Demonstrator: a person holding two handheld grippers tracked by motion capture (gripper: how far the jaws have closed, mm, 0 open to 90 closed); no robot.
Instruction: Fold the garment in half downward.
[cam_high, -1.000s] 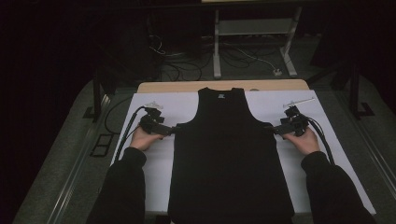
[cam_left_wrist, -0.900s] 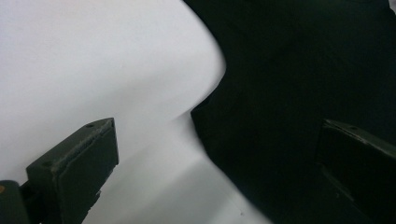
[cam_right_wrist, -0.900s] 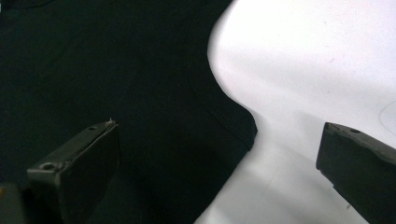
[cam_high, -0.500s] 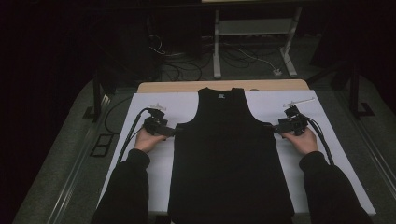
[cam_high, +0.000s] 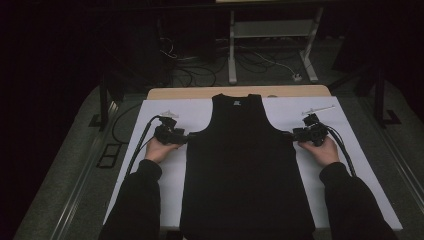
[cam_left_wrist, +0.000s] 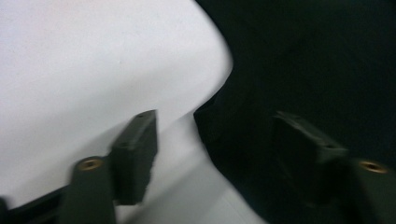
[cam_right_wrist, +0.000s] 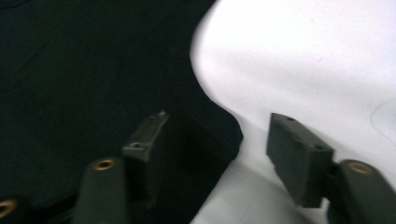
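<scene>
Black sleeveless fabric vest (cam_high: 245, 175) lies flat along middle of white sheet-covered table (cam_high: 350, 165), neckline toward far edge, hem at near edge

Left gripper (cam_high: 184, 138) at vest's left underarm corner; jaws just been closing, still apart, one over white sheet, other over black cloth, corner of vest (cam_left_wrist: 215, 126) between them, not yet pinched

Right gripper (cam_high: 295, 134) at right underarm corner; jaws likewise closing, still parted, vest corner (cam_right_wrist: 219, 130) between, unclamped
</scene>
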